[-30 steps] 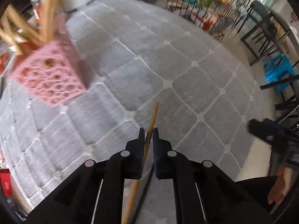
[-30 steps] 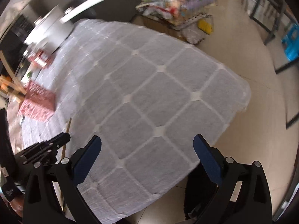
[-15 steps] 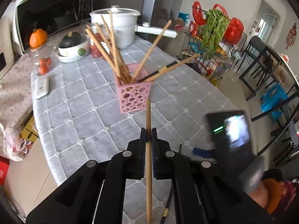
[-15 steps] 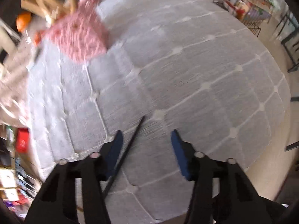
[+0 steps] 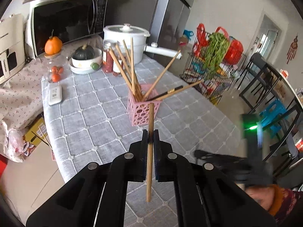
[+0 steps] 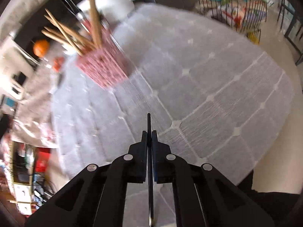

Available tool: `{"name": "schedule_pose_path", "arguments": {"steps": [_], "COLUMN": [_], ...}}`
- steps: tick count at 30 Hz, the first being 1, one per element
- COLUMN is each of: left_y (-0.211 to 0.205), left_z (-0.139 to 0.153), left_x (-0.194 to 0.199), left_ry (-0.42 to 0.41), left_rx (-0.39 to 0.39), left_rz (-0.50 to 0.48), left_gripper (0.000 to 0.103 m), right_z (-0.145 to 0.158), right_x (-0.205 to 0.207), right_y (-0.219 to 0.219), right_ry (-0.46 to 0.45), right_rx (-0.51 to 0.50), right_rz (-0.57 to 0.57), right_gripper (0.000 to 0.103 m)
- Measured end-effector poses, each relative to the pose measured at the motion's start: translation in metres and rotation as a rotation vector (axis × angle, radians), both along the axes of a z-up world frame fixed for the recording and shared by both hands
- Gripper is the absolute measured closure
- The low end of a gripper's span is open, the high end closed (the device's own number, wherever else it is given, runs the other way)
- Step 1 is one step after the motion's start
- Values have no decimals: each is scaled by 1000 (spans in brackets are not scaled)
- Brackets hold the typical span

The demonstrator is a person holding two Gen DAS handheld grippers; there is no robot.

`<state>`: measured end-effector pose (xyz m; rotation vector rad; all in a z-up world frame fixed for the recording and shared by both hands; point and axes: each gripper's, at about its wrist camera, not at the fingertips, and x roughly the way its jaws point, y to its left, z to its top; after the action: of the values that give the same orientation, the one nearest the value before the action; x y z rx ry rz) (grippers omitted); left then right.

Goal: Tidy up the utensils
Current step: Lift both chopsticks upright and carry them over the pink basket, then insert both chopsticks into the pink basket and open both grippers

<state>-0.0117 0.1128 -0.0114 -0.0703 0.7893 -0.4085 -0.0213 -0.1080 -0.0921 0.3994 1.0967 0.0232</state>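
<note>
My left gripper is shut on a wooden chopstick, held upright above the grey quilted tablecloth. Its top end points at the pink perforated holder, which stands a little beyond and holds several wooden chopsticks plus a black one. My right gripper is shut on a thin black chopstick that sticks out past the fingertips. The pink holder shows blurred at that view's upper left. In the left wrist view the right gripper's body and a hand in an orange-cuffed sleeve appear at the lower right.
At the table's far end stand a white pot, two red jars, a bowl with a green squash, an orange and a microwave. A white remote lies on the cloth. A wire rack and chairs stand right.
The right gripper closed from wide open onto the black chopstick and lifted it. The left gripper rose and tilted up with its wooden chopstick, bringing the pink holder to centre view.
</note>
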Motion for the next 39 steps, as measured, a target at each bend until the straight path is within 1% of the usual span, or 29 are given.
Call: {"name": "schedule_pose_path", "arguments": {"steps": [1, 4, 7, 10, 11, 13, 15, 16, 18, 22, 25, 27, 30, 31, 32, 33, 34, 35, 36, 38, 39], "left_y": [0, 2, 3, 0, -4, -10, -16, -19, -21, -26, -32, -36, -40, -42, -45, -45, -41, -35, -27, -8, 2], "left_z": [3, 15, 30, 49, 57, 72, 87, 96, 110, 132, 140, 139, 125, 117, 104, 94, 83, 76, 74, 75, 78], "left_x": [-2, -8, -9, -2, 3, 11, 20, 27, 38, 54, 67, 77, 96, 102, 113, 119, 121, 120, 117, 105, 96], "left_ry": [-9, -45, -84, -112, -122, -145, -166, -173, -190, -229, -255, -258, -271, -258, -210, -178, -152, -145, -148, -168, -187], "left_rx": [-6, -27, -54, -69, -56, -30, -15, -12, -12, -17, -9, -14, -5, -4, 1, 1, -9, -34, -62, -117, -144], "left_rz": [2, 24, 53, 74, 76, 83, 84, 87, 100, 122, 128, 133, 169, 170, 162, 164, 182, 203, 225, 284, 315], "left_gripper": [98, 98, 98, 98, 98, 98, 98, 98, 98, 98, 98, 98, 98, 97, 97, 92, 79, 76, 76, 74, 72], "right_z": [9, 52, 88, 115, 130, 148, 172, 186, 203, 239, 254, 257, 254, 252, 249, 243, 241, 235, 230, 223, 221], "right_x": [-4, -15, -20, -14, -10, -6, 1, 8, 18, 34, 45, 52, 67, 71, 75, 82, 86, 92, 97, 103, 107], "right_y": [-3, -18, -29, -35, -37, -38, -40, -42, -43, -41, -39, -37, -33, -32, -31, -30, -29, -27, -25, -21, -18], "right_ry": [-17, -96, -159, -203, -221, -241, -259, -265, -284, -345, -377, -385, -392, -393, -389, -373, -362, -344, -334, -325, -323], "right_rx": [6, 29, 39, 46, 55, 65, 88, 109, 135, 139, 121, 114, 101, 94, 92, 97, 100, 104, 99, 78, 64], "right_rz": [4, 32, 51, 67, 75, 86, 100, 109, 117, 133, 143, 149, 151, 149, 149, 152, 155, 153, 150, 151, 151], "right_gripper": [98, 98, 98, 98, 98, 98, 98, 98, 98, 98, 98, 98, 98, 98, 98, 98, 98, 98, 98, 98, 98]}}
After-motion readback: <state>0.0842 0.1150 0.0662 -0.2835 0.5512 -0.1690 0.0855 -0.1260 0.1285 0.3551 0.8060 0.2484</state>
